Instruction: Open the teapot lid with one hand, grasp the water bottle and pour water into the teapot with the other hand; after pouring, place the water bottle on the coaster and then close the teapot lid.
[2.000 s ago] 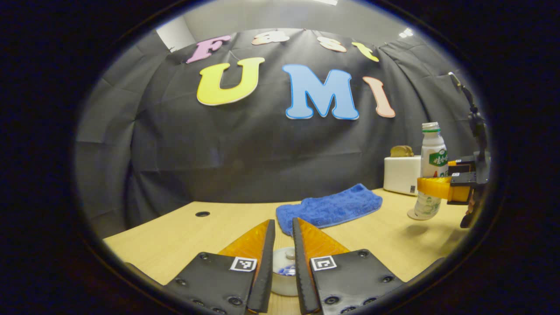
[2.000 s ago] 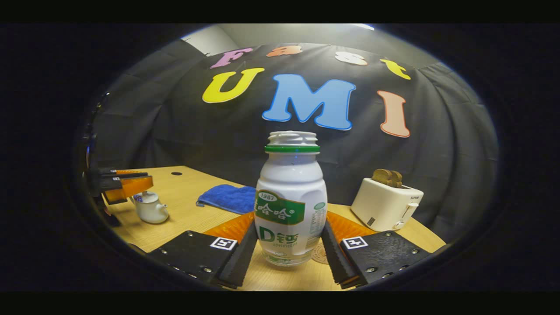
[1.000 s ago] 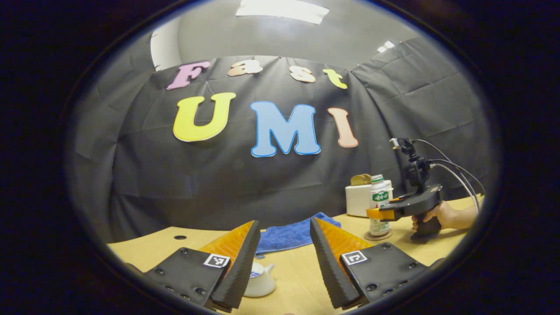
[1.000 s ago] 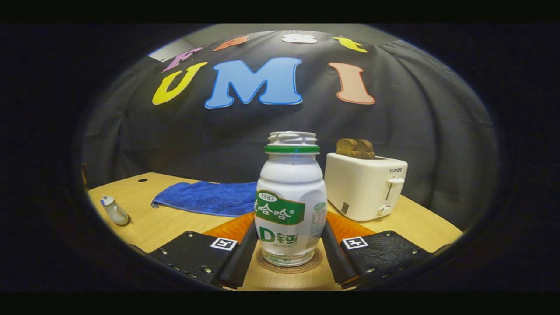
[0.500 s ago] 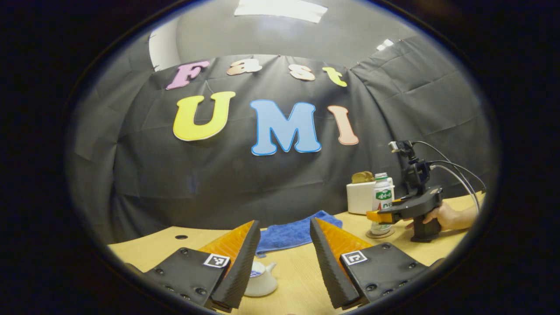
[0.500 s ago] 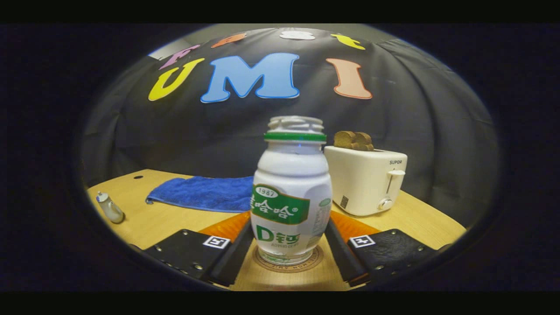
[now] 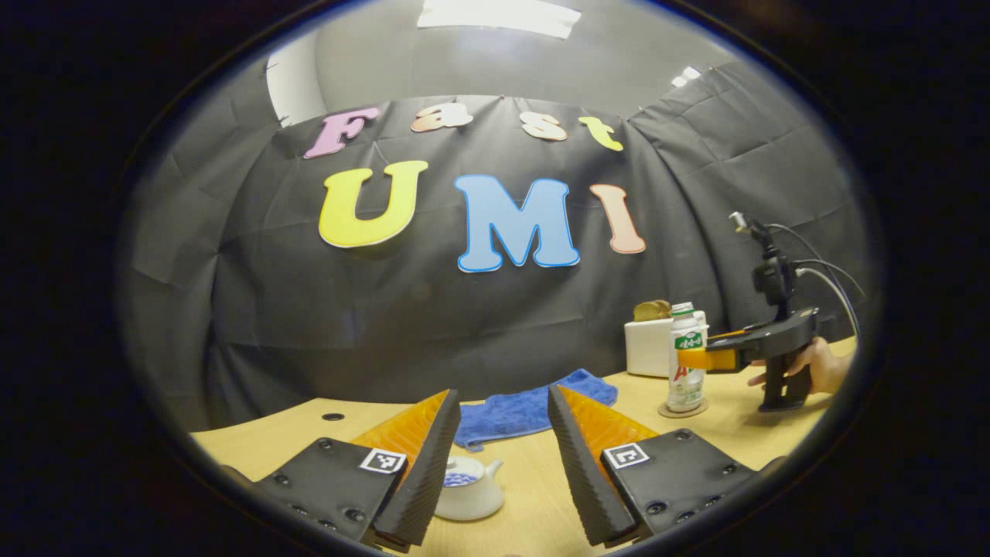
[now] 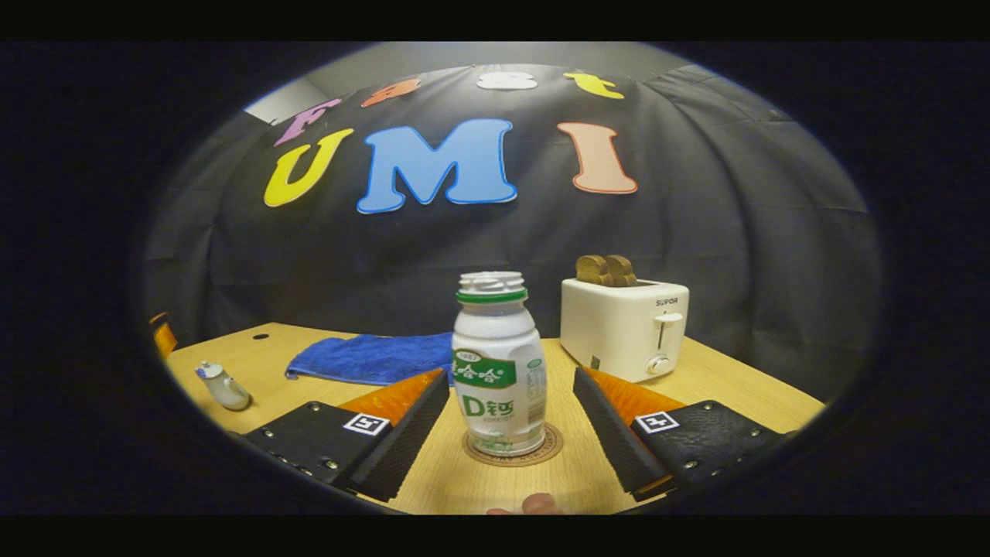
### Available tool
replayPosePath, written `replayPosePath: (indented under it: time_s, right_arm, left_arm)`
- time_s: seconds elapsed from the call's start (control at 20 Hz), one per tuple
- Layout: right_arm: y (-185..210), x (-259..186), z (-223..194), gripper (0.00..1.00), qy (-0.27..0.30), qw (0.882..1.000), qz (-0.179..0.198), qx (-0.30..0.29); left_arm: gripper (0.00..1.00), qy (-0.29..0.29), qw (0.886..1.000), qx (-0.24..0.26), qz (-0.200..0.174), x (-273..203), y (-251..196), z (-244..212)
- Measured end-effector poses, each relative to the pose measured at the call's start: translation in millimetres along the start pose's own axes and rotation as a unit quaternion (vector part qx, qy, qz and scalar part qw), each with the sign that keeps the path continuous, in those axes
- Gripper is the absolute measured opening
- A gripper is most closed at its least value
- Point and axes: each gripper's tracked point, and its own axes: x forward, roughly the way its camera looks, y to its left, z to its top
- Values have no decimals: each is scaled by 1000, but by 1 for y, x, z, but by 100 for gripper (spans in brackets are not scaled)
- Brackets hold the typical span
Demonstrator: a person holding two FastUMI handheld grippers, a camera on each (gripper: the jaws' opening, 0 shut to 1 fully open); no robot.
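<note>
Where the bottle (image 8: 499, 363) stands upright on the round coaster (image 8: 512, 451), the right gripper (image 8: 510, 410) has its jaws spread wide to either side of it, touching nothing. In the left gripper view the same bottle (image 7: 685, 356) sits on the coaster (image 7: 681, 409) far to the right, with the right gripper (image 7: 696, 359) level with its label and a hand (image 7: 816, 367) around the grip behind.

Well apart from the bottle, the teapot (image 7: 469, 487) rests on the counter (image 7: 534, 480) with its lid on, low between the fingers of the left gripper (image 7: 503, 429), whose jaws are also spread and grip nothing. In the right gripper view the teapot (image 8: 223, 386) appears small at the far left of the counter (image 8: 727, 387).

A blue cloth (image 8: 371, 358) lies between teapot and bottle, toward the back. A white toaster (image 8: 623, 328) with two slices of bread (image 8: 605, 269) in its slots stands just behind and to the right of the bottle. In the left gripper view the cloth (image 7: 534, 408) lies beyond the fingers and the toaster (image 7: 646, 344) is just behind the bottle. Fingertips (image 8: 534, 504) show at the bottom edge of the right gripper view.
</note>
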Motion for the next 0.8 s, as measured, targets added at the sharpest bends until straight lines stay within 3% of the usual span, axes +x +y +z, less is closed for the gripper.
replayPosePath:
  time_s: [0.1,0.15,0.25,0.3,0.4,0.45,0.5,0.55,0.7,0.8]
  right_arm:
    - [8,-31,9,100,-9,1000,-2,9]
    - [13,-49,11,99,-13,1000,-10,9]
    - [26,-85,4,99,-14,1000,-26,-2]
    - [37,-102,-6,99,-9,1000,-28,-5]
    - [60,-129,-23,99,-4,1000,-22,-5]
    - [68,-139,-32,99,-1,1000,-23,-5]
    - [71,-148,-39,99,-3,1000,-28,-1]
    - [77,-155,-45,100,-6,1000,-25,2]
    - [84,-170,-45,100,-30,999,-38,-25]
    - [88,-170,-51,99,-32,999,-28,-21]
  left_arm:
    - [79,16,1000,-15,1,-12,-6,-5]
    - [87,23,1000,-20,-2,-18,-14,-6]
    - [87,30,999,-20,-4,-31,-35,-5]
    - [80,37,999,-23,-5,-38,-47,-6]
    - [92,71,996,-47,-2,-50,-70,-24]
    - [94,81,995,-56,4,-56,-76,-30]
    - [93,86,995,-52,13,-63,-78,-33]
    - [100,81,996,-38,24,-71,-76,-28]
    - [100,88,995,-36,27,-76,-89,-30]
    - [90,90,995,-36,26,-93,-92,-30]
